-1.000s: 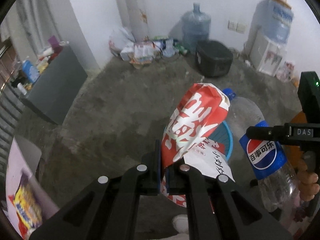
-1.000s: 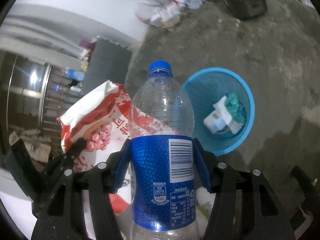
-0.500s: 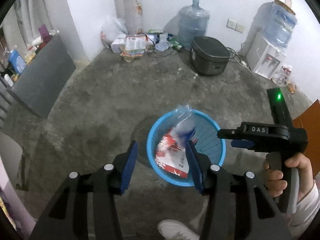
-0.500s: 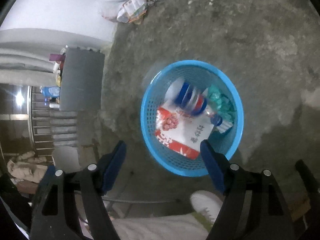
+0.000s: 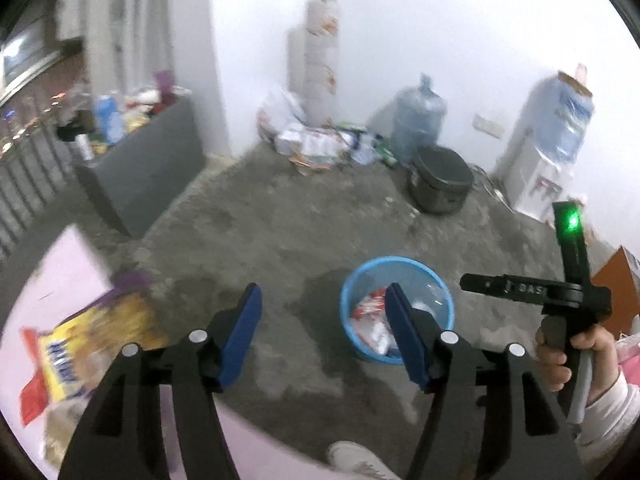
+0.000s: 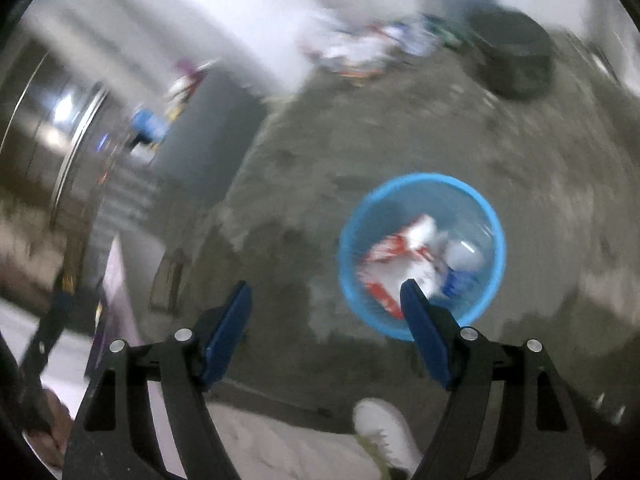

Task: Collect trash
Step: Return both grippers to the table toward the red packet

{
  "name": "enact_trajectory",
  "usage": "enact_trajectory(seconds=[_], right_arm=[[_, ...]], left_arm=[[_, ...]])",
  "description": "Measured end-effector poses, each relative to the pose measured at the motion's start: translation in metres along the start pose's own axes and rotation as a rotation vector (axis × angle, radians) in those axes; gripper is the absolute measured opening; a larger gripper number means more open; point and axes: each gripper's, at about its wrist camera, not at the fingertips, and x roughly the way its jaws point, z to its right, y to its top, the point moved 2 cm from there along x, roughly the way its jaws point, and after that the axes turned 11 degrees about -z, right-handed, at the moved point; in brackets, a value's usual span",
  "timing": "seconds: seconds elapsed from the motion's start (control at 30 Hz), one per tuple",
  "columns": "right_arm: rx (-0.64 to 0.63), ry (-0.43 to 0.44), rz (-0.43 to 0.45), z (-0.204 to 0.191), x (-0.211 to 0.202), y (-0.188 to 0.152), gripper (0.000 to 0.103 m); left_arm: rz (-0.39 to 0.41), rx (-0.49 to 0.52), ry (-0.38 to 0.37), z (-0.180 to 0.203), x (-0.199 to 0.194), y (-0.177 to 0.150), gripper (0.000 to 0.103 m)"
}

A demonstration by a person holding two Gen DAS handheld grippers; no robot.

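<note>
On right gripper (image 5: 484, 285) body | "DAS" lettering (partly blurred) | fingers apart

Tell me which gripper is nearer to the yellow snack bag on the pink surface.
Left. The left gripper hangs just right of the yellow snack bag, its empty jaws opening; the right gripper is farther right, past the blue basket.

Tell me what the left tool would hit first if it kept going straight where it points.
Probably bare concrete floor. The left tool, jaws opening and empty, aims between the yellow snack bag and the blue basket; nothing shows in that line, though depth is uncertain.
</note>
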Motion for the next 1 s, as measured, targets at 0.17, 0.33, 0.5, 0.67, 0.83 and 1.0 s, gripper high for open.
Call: enact_trajectory(seconds=[0.17,0.33,0.5,0.67,0.83,1.0], right_arm=[[-0.221,0.087,-0.024,-0.068,0.003,-0.007,0.073],[-0.418,0.168,-0.083,-0.128,0.014,-0.016,0.073],[-0.528,0.221,-0.120,-0.177,0.034,-0.012,0.073],[-0.537,0.264,-0.146,-0.214,0.065,0.004,0.073],[-0.485,0.250,-0.223,-0.227,0.097,0.010,0.073],[-0.446,0.283,-0.297,-0.232,0.110,0.004,0.073]], left_arm=[[0.092,-0.130,0.069,-0.058,-0.068,-0.045,0.066],[0.173,-0.289,0.182,-0.108,-0.128,-0.101,0.067],[0.212,-0.412,0.266,-0.146,-0.158,-0.147,0.067],[0.164,-0.569,0.228,-0.180,-0.146,-0.181,0.067],[0.166,-0.698,0.195,-0.216,-0.135,-0.194,0.067],[0.140,-0.713,0.245,-0.279,-0.115,-0.179,0.064]])
